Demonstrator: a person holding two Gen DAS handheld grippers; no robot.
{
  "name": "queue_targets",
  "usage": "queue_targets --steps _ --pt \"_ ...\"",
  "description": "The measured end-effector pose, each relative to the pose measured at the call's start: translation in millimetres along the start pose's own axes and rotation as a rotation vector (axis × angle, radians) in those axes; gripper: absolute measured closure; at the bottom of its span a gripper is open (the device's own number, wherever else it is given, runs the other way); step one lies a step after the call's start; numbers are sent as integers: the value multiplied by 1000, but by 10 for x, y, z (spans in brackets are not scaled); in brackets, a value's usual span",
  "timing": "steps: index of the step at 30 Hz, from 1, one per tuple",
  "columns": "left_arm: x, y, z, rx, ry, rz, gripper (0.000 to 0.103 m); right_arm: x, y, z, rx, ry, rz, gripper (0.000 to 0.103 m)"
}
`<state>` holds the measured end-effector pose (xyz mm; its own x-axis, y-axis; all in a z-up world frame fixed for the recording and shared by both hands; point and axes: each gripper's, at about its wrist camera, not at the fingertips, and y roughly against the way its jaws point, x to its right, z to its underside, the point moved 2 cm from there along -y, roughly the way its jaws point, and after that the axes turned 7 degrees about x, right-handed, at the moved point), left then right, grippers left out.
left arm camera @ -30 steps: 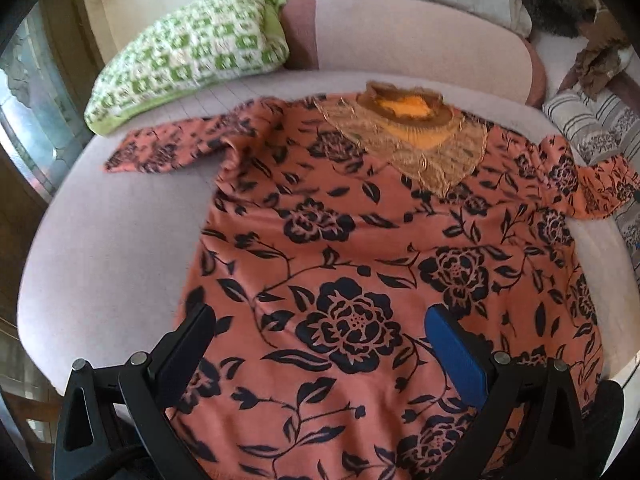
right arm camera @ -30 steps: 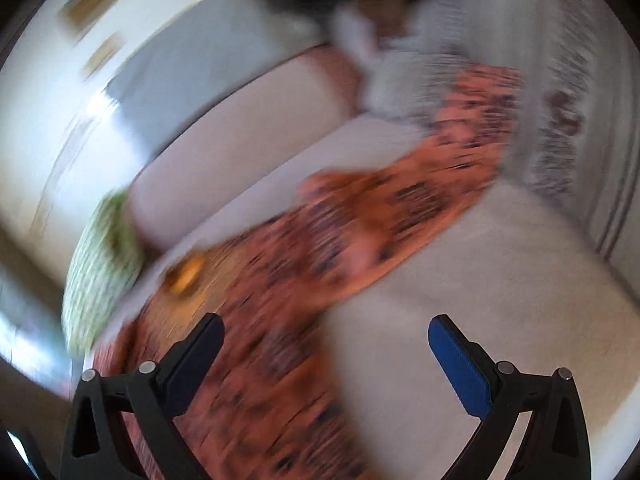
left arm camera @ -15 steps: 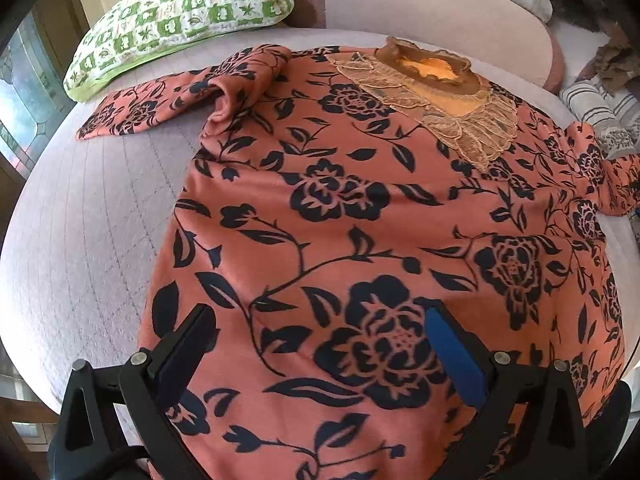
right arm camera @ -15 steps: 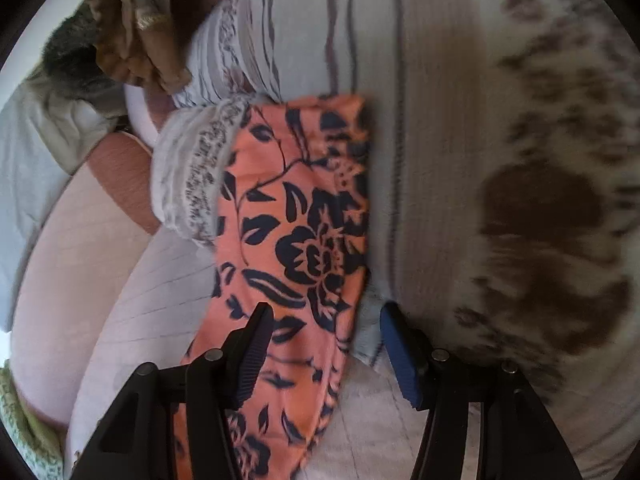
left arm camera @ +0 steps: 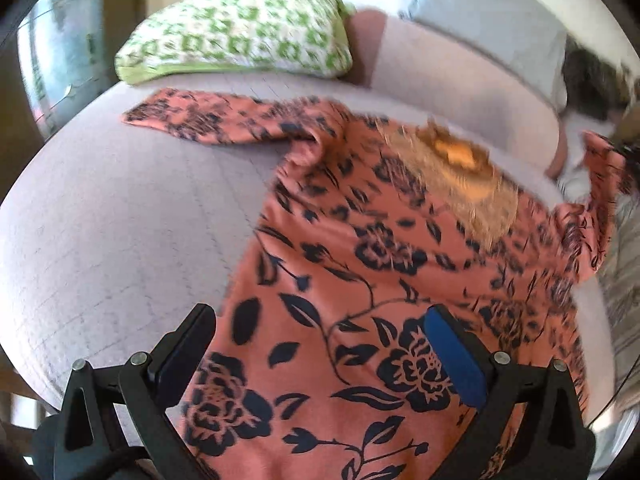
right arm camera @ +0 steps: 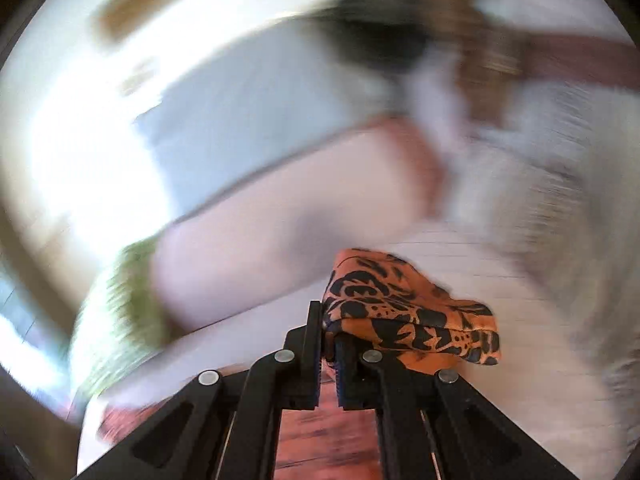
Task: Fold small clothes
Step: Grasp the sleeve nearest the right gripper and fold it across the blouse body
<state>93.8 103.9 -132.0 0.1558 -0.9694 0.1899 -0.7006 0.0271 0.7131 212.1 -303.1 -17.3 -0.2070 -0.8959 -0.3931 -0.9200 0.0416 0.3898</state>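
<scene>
The right gripper [right arm camera: 328, 344] is closed tight on the end of the right sleeve [right arm camera: 404, 308], and the cloth bunches over its jaws, lifted off the sofa [left arm camera: 120, 216]. The left gripper [left arm camera: 320, 344] is wide open and holds nothing; it hovers above the lower left part of the orange floral top [left arm camera: 380, 272]. This top lies flat, front side up, with its long axis running from the hem near the left gripper to the lace collar [left arm camera: 460, 168] far ahead. The left sleeve [left arm camera: 208, 120] stretches sideways toward the green pillow [left arm camera: 236, 40]. I think the held sleeve must travel inward, across the body. Half a second ago the right gripper was still open around this sleeve, which lay against the striped cushion; now it is raised and moving fast, so the view is blurred. The left gripper has drawn back a little.
</scene>
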Motion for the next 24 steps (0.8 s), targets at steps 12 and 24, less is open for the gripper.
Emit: queue_targets --steps 12,24 --pt "-163 -78 -347 102 -43 57 0 -1714 -1081 2414 -545 229 -240 9" --pt "769 -1378 -1018 -61 -143 163 22 80 -349 1489 -319 27 -8 9"
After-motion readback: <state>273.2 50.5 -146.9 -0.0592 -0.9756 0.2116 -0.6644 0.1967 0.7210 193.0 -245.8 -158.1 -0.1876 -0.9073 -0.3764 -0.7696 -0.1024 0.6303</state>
